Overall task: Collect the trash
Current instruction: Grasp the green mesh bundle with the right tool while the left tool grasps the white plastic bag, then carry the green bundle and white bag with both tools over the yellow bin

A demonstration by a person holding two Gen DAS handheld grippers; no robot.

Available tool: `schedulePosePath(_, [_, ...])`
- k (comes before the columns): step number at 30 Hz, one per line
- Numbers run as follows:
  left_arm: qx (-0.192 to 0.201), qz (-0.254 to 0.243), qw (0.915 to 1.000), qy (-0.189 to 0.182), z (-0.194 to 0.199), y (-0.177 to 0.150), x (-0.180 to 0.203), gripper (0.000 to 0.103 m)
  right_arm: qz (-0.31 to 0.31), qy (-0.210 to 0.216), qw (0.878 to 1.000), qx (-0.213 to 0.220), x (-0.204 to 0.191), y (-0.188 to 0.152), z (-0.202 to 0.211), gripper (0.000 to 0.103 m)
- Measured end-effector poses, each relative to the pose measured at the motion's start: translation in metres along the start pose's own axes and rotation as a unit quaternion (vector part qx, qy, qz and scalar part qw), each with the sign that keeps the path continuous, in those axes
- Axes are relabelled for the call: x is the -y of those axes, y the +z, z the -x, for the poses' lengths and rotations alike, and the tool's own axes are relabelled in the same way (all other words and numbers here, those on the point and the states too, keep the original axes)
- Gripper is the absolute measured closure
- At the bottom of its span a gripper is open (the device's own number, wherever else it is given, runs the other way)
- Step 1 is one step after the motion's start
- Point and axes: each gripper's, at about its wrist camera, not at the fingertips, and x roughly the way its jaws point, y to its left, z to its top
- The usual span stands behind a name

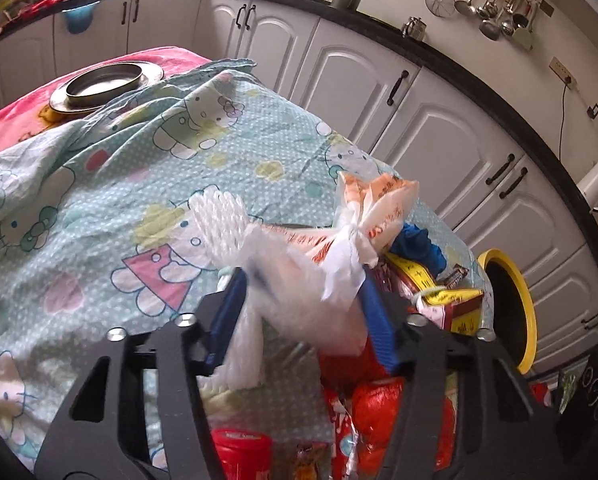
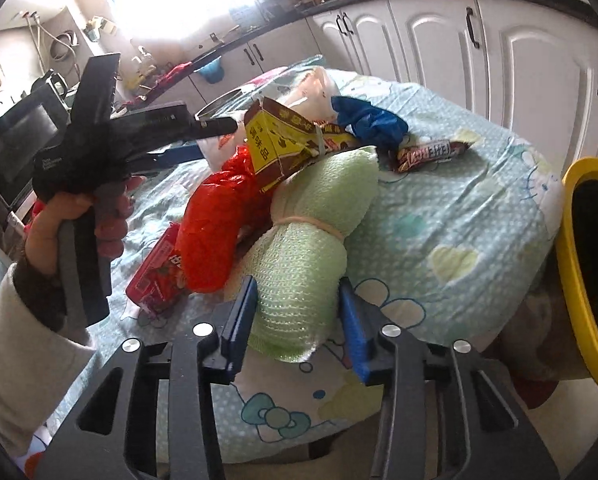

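My left gripper [image 1: 299, 300] is shut on a white plastic bag with orange print [image 1: 331, 248], knotted at the top, and holds it above the table. The same bag [image 2: 315, 92] shows behind the trash pile in the right wrist view, with the left gripper [image 2: 219, 124] reaching to it. My right gripper [image 2: 299, 312] is open, its blue pads on either side of a green foam-net bundle [image 2: 311, 240] lying on the cloth. A red plastic bag [image 2: 215, 216], a yellow-brown carton [image 2: 283, 144], a blue bag [image 2: 371, 120] and a candy wrapper [image 2: 431, 152] lie nearby.
A yellow-rimmed bin [image 2: 591, 272] stands at the table's right edge, also in the left wrist view [image 1: 515, 312]. A metal plate [image 1: 107, 84] sits at the table's far end. A red snack packet [image 2: 159, 276] lies by the red bag. White cabinets [image 1: 379, 92] run behind.
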Motion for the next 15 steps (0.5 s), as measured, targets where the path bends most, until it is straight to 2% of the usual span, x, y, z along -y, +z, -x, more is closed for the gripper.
schedulePosePath(2, [0.0, 0.0, 1.0, 0.001, 0.002, -0.001, 0.0, 0.075, -0.001, -0.001, 1.0, 0.002, 0.001, 0.0, 0.004, 0.067])
schedulePosePath(3, [0.001, -0.001, 1.0, 0.002, 0.003, -0.002, 0.0, 0.083, -0.001, -0.002, 1.0, 0.004, 0.0, -0.001, 0.008, 0.069])
schedulePosePath(4, [0.003, -0.002, 1.0, 0.004, 0.004, -0.003, -0.001, 0.086, -0.001, -0.004, 1.0, 0.007, 0.001, 0.0, 0.01, 0.069])
schedulePosePath(8, [0.012, -0.005, 0.9999, 0.004, 0.01, -0.004, -0.001, 0.09, -0.004, -0.019, 1.0, 0.016, 0.005, -0.003, 0.022, 0.07])
schedulePosePath(15, [0.069, -0.007, 0.9974, 0.022, 0.043, 0.0, 0.005, 0.092, -0.009, -0.041, 0.998, 0.052, 0.01, -0.007, 0.047, 0.072])
